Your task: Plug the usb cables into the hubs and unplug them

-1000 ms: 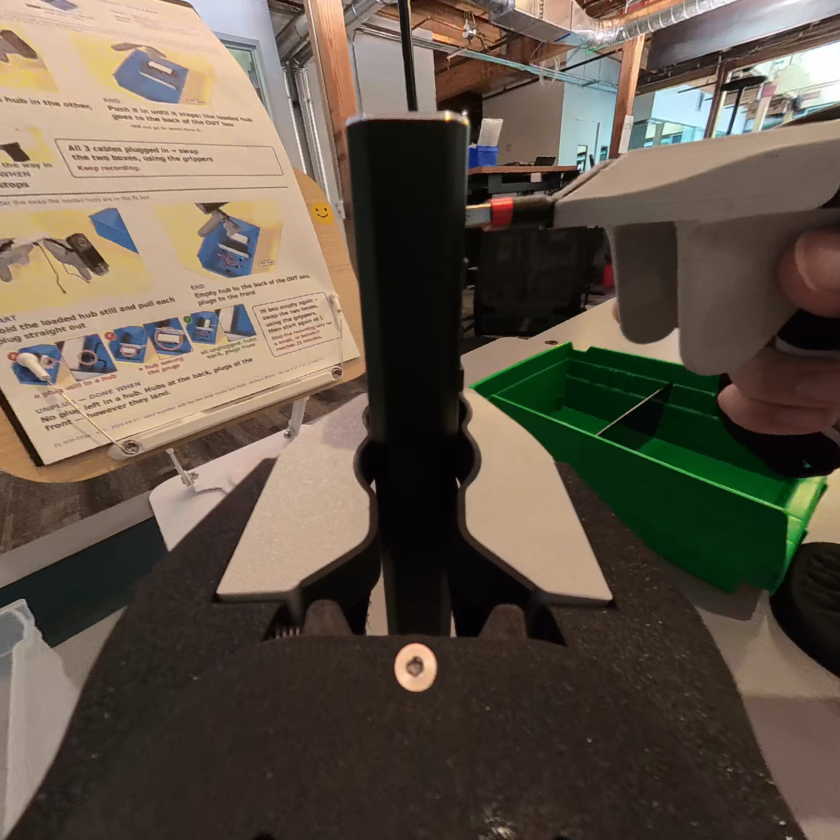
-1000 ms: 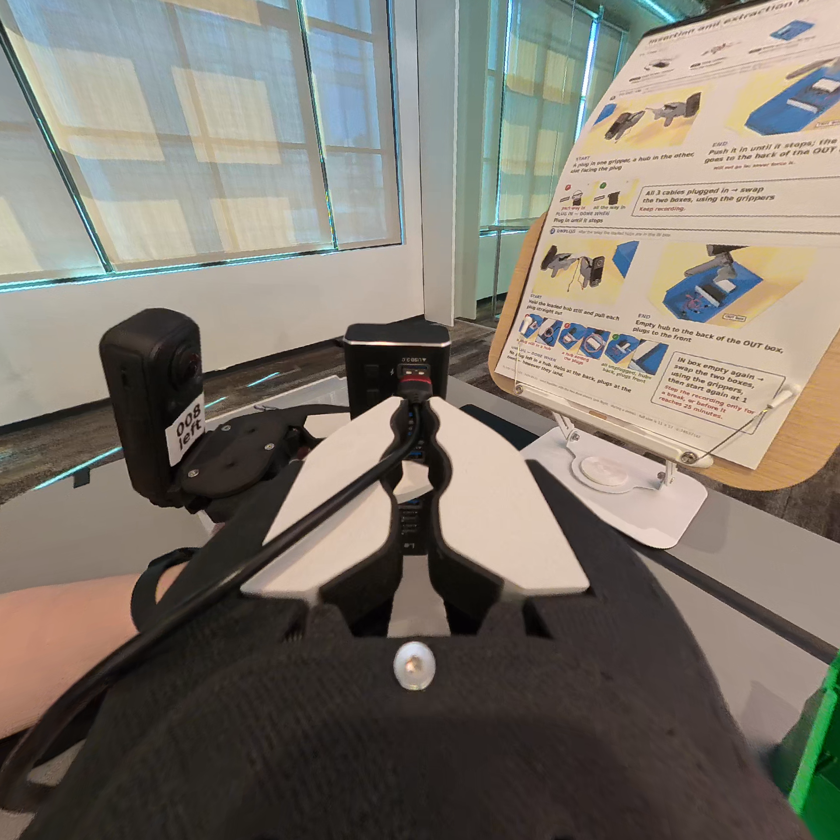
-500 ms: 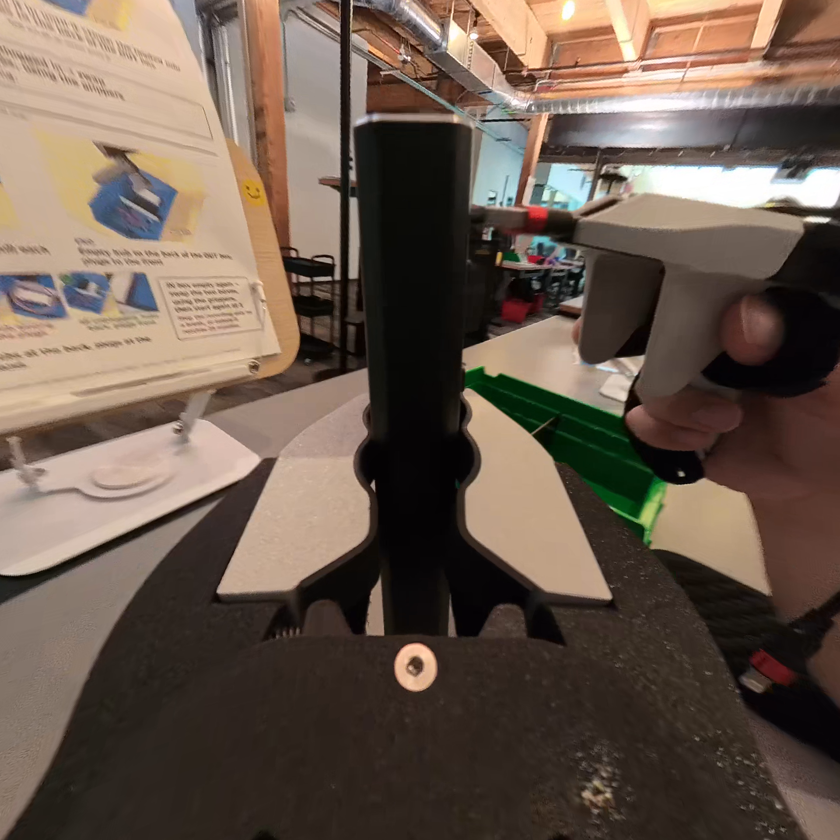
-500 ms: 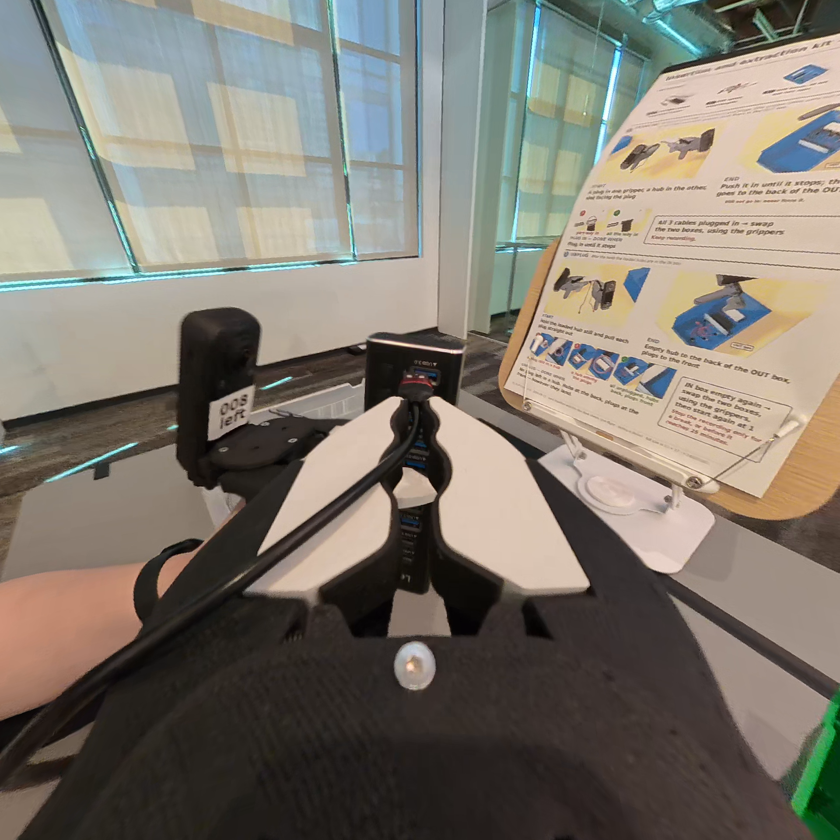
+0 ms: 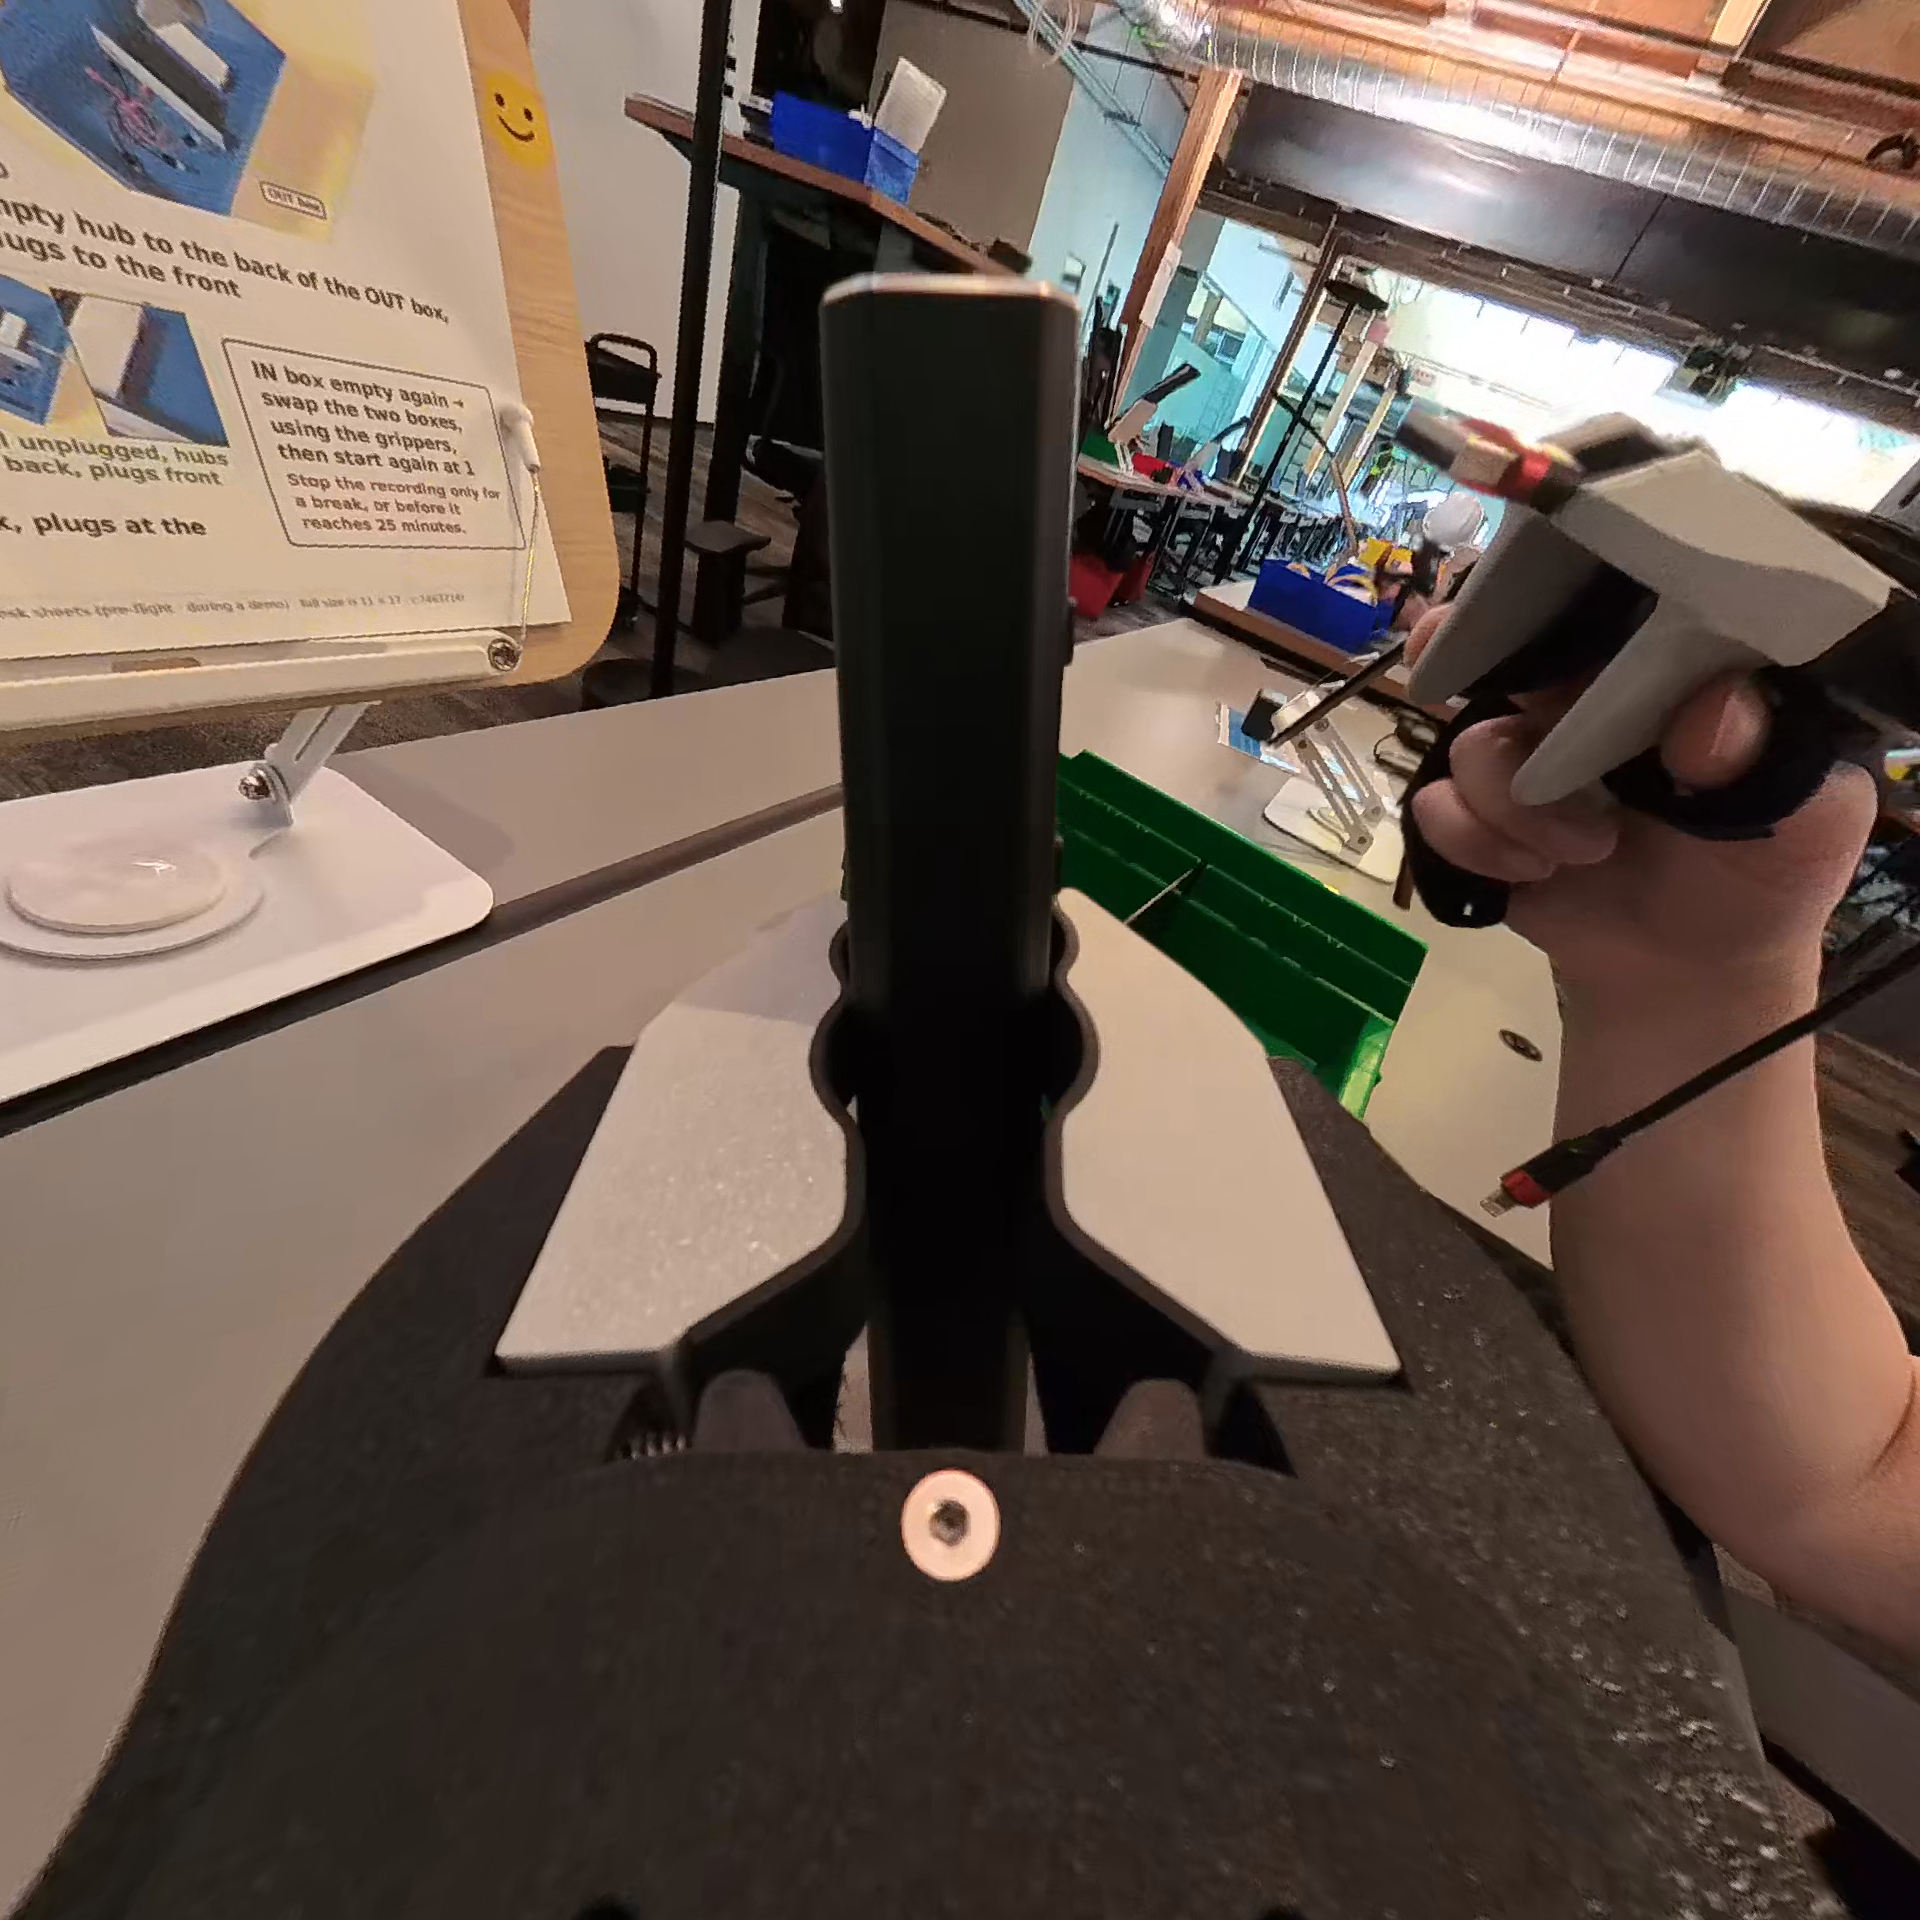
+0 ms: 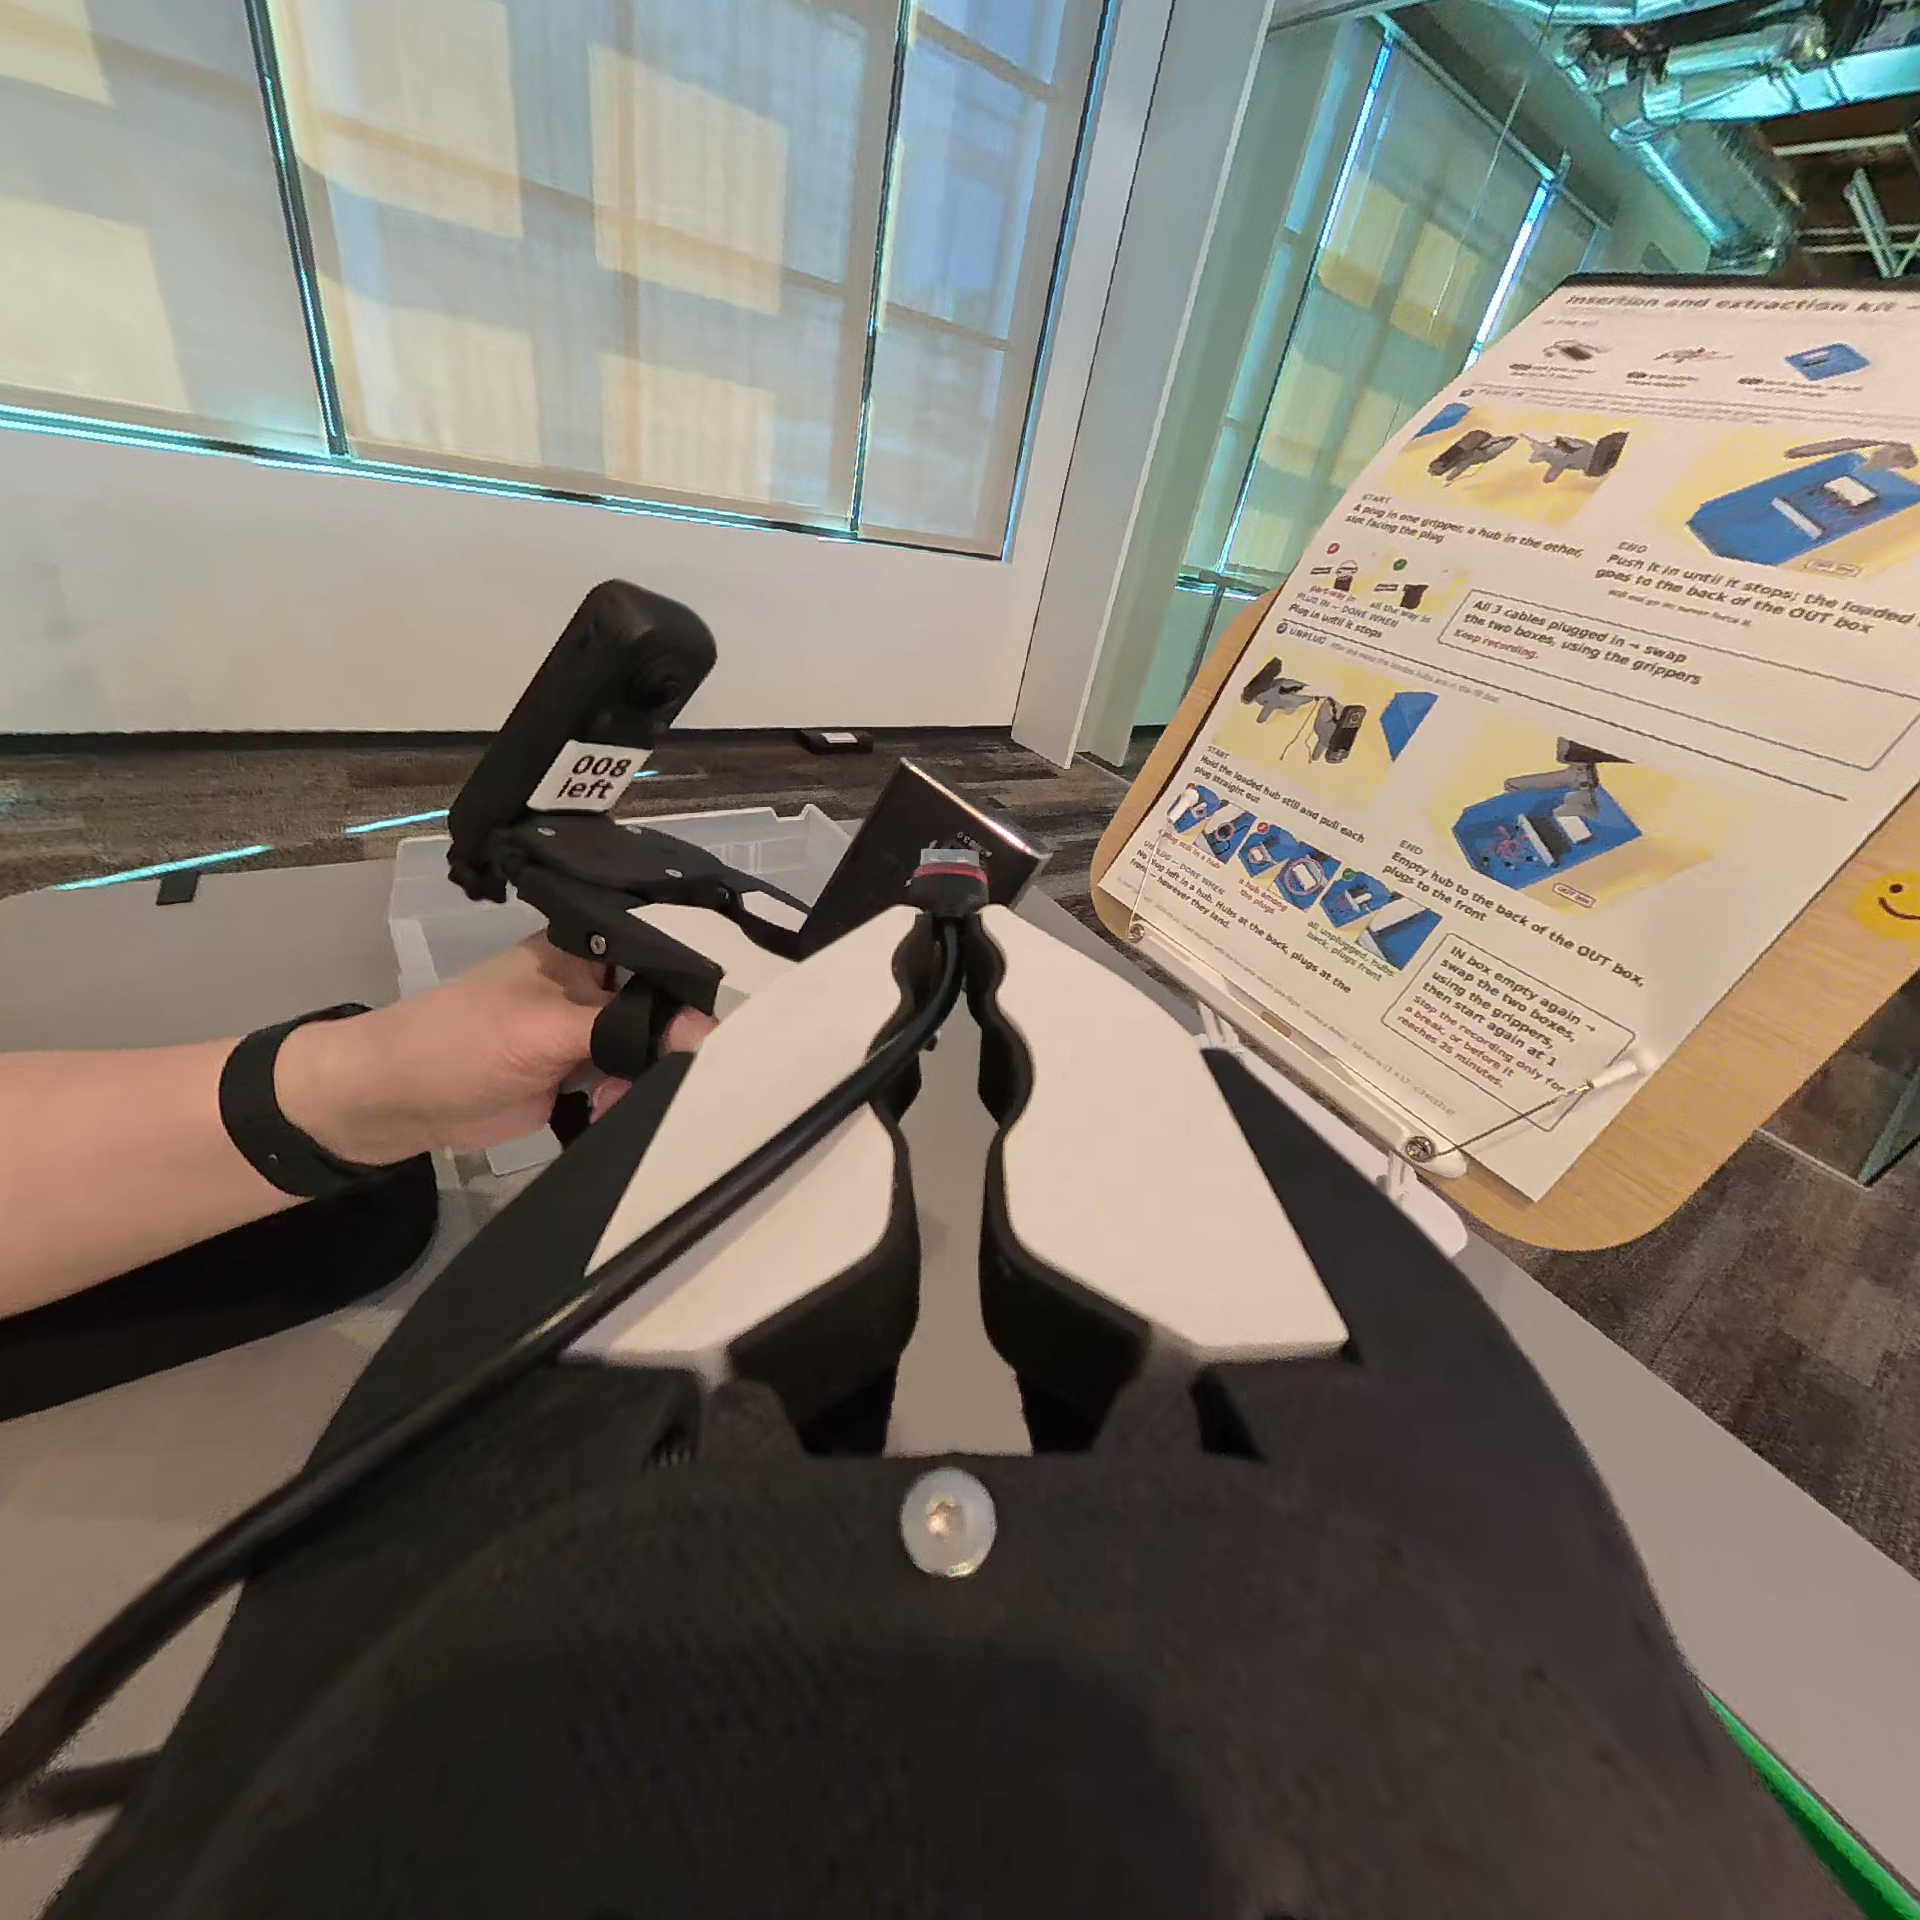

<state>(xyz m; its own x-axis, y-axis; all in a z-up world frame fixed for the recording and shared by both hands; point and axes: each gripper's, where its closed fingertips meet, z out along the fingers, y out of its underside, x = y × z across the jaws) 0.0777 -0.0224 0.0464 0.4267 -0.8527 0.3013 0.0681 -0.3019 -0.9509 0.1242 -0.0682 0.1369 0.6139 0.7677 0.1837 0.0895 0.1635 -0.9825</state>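
1. Black hub (image 5: 948, 727) stands upright between my left gripper (image 5: 948, 997) fingers, both of them clamped against its sides, held up above the grey table (image 5: 312, 1195).
2. On my right gripper (image 6: 948, 935), the two fingers are pinched together on the red-collared USB plug (image 6: 948, 878), its black cable (image 6: 623, 1268) trailing back over the left finger (image 6: 769, 1122).
3. In the right wrist view the plug tip sits right at the hub (image 6: 914, 852) face, but I cannot tell whether it touches or is clear of a port.
4. From the left wrist view, the right gripper (image 5: 1538, 499) is off to the right of the hub, plug (image 5: 1486, 468) pointing toward it with a clear gap between.
5. Cable's far connector (image 5: 1548, 1174) dangles free beside the person's forearm.
6. Green bin (image 5: 1247, 935) sits on the table behind the hub, and the instruction sheet (image 6: 1558, 779) stands on its stand at the table edge.
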